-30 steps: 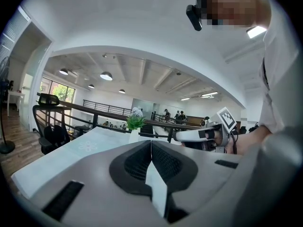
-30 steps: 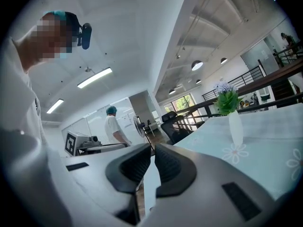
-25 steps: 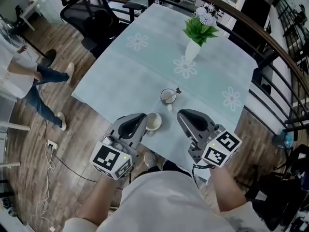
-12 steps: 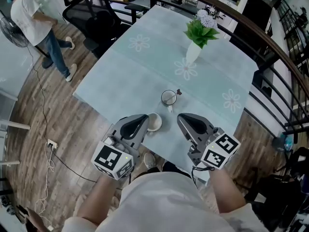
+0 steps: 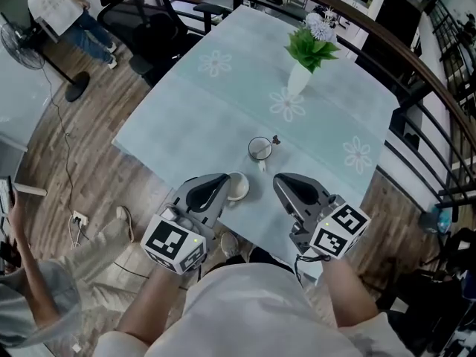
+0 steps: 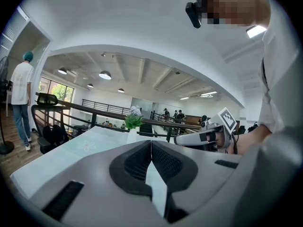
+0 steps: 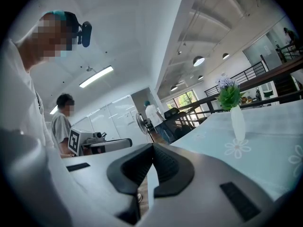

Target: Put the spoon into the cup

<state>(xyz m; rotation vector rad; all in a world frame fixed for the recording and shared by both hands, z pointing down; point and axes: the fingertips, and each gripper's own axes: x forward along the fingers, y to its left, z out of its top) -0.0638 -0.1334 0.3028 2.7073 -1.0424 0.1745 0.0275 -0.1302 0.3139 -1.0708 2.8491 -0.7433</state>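
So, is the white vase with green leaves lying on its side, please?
No, the white vase stands upright on the pale blue tablecloth.

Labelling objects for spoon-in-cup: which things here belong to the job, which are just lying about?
Job: glass cup; spoon at its rim; left gripper and right gripper, jaws together, empty.
Lying about: white cup (possibly the target instead); vase with plant; office chair.

White vase of greenery on flower-patterned table
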